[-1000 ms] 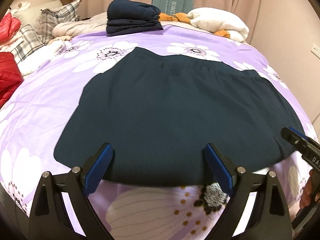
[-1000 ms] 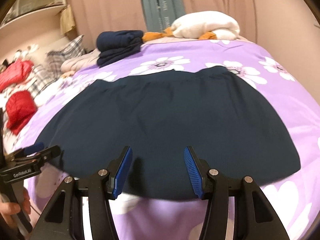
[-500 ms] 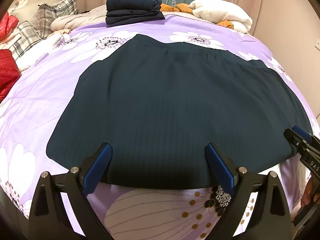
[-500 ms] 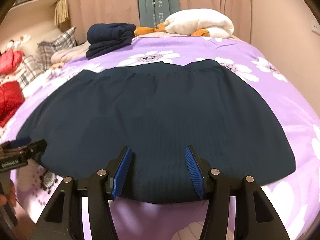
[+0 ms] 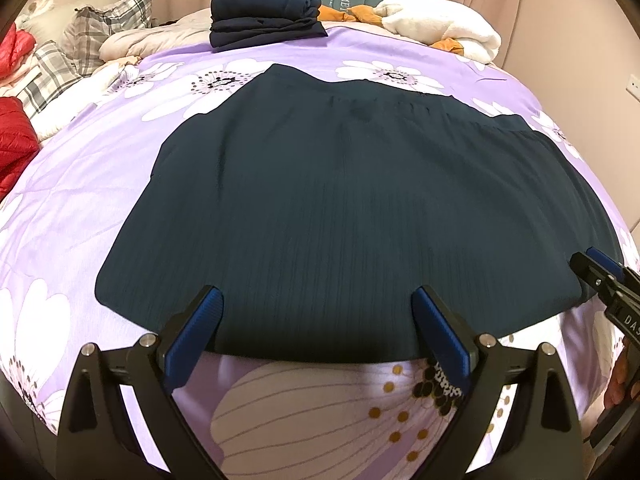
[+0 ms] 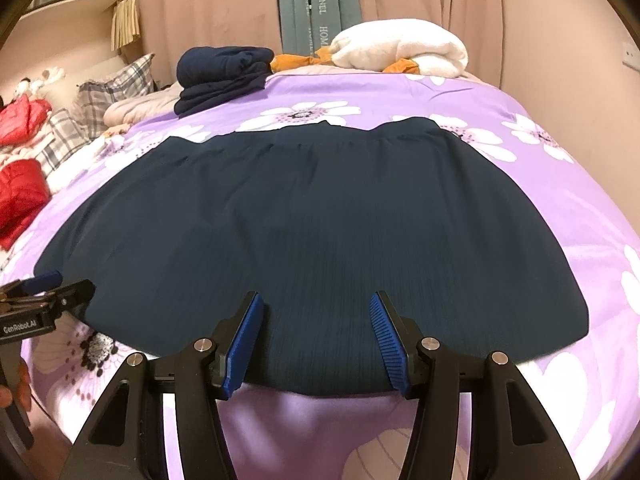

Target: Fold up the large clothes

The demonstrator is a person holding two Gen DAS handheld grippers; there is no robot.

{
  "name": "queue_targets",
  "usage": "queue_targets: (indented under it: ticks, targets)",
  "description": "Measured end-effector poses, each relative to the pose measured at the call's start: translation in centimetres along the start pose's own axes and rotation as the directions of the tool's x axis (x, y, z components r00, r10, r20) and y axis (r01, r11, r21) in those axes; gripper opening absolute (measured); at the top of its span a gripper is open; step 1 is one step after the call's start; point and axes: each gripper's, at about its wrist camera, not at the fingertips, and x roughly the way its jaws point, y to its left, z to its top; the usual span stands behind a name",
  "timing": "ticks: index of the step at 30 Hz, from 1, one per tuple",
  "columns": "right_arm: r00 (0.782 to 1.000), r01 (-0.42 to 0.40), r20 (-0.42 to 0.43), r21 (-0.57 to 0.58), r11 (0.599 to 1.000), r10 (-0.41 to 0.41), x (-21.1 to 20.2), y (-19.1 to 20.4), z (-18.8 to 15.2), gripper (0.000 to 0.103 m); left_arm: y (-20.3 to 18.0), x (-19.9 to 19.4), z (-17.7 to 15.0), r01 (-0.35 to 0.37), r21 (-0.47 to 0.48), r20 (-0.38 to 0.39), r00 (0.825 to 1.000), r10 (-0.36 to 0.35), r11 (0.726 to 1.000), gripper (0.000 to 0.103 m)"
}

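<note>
Colours and patterns, bed surface and surroundings

The spread skirt is dark navy with fine vertical ribbing. The bedcover is lilac, printed with large white flowers having dark dotted centres. The folded stack is navy. The rolled blanket is cream over orange cloth. The pillows are grey-white plaid. The jacket is red. The curtains are dusty pink. Gripper pads are blue on black frames.

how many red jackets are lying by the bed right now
2. One red puffer jacket lies at the left edge beside the purple floral duvet; the other sits farther back near the plaid pillows. More may be hidden beyond the frame edge.
</note>
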Motion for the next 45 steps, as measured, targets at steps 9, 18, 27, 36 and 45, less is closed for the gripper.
queue_targets:
  ticks: [9,18,27,36,45]
  targets:
    - [0.996,-0.017,0.085,0.017,1.000,0.016,-2.2,-0.6,0.1,0.055,1.4,-2.0,0.3,0.021,-0.083,0.091,0.996,-0.014,0.996,0.095]
    - [0.996,0.018,0.089,0.107,0.994,-0.028,-0.9,-2.5,2.1,0.056,2.9,-1.2,1.6,-0.033,-0.117,0.085,0.995,0.043,0.993,0.095]
    - [1.000,0.002,0.028,0.164,0.987,-0.007,0.5,-4.0,1.0,0.056,3.2,-0.1,0.8,-0.059,-0.091,0.053,0.996,0.064,0.994,0.096]
    - [1.000,-0.013,0.018,0.159,0.987,0.010,0.3,-4.6,0.7,0.056,3.4,-0.2,0.3,-0.040,-0.092,0.051,0.998,0.045,0.995,0.096]
    - [1.000,-0.029,0.011,0.219,0.975,0.027,-0.3,-5.8,0.3,0.056,3.6,-0.7,-0.3,-0.034,-0.095,0.045,0.998,0.039,0.995,0.096]
